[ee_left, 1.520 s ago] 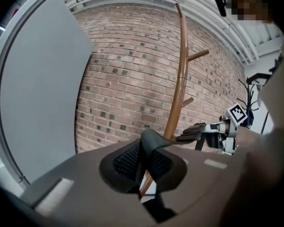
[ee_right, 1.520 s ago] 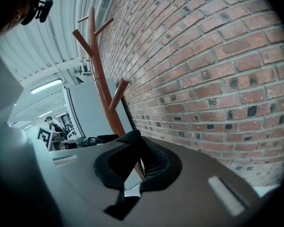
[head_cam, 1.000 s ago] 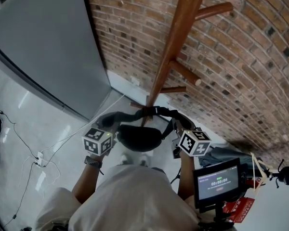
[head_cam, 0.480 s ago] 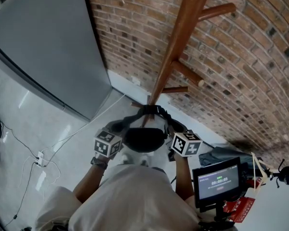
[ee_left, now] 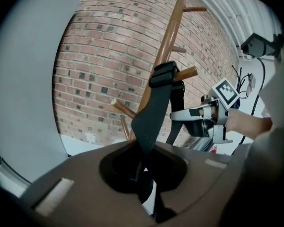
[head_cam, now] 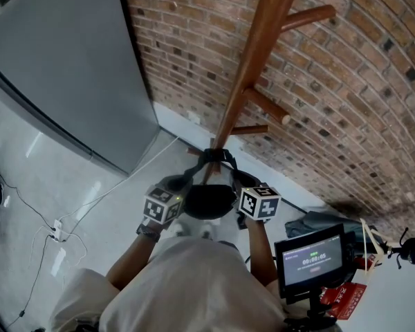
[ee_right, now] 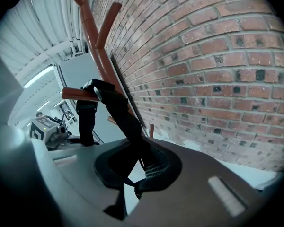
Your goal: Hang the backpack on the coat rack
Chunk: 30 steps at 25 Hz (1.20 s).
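Observation:
The wooden coat rack leans up along the brick wall, with pegs sticking out to the right. The black backpack hangs low between my two grippers. Its two straps rise together to the pole. In the left gripper view the strap loops over a peg, and my left gripper is shut on that strap. My right gripper is shut on the other strap, which runs up over the same peg. In the head view the left gripper and the right gripper flank the bag.
A grey panel stands left of the rack against the brick wall. Cables trail over the white floor at lower left. A small screen, a red item and a dark bag sit at lower right.
Both grippers have sunk and drawn closer together near the pole. The backpack has dropped with them, and its straps now meet in a tighter loop at the rack.

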### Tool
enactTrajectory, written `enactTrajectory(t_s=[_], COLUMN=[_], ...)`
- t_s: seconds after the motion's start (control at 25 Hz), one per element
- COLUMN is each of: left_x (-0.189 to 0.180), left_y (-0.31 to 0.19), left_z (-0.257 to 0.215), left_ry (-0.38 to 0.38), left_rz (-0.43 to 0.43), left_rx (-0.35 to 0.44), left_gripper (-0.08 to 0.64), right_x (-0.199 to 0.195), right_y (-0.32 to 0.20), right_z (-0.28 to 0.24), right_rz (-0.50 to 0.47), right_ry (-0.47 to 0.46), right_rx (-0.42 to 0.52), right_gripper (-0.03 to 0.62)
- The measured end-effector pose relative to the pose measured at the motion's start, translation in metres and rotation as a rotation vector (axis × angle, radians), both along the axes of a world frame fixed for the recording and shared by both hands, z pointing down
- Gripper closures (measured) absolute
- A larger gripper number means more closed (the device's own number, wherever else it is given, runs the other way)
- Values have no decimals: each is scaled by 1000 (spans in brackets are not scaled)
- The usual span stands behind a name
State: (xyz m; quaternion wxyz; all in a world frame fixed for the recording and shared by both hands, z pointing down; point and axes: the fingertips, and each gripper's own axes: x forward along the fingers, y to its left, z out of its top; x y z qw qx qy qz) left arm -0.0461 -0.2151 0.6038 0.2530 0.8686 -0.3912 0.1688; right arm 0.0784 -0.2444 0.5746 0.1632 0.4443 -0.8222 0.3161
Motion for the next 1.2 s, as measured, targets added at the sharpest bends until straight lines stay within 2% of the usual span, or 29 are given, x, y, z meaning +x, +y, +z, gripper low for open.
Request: enactTrajectory(t_s=[0.52,1.0,1.2], left_x=[26,38,41], left_y=[-20,-29,-33], left_z=[17,21,20], left_ry=[-33,-32,-26], left_rz=[60,70,69], left_rx=[1,-2,1], left_gripper=[555,551,527], right_x=[-10,-21,-26], right_y=[-8,-16,-20], right_z=[31,38,43], right_rz=[-38,-55,-54], right_ry=[75,54,37], right_rx=[-47,-41,-39], right_gripper=[583,575,561])
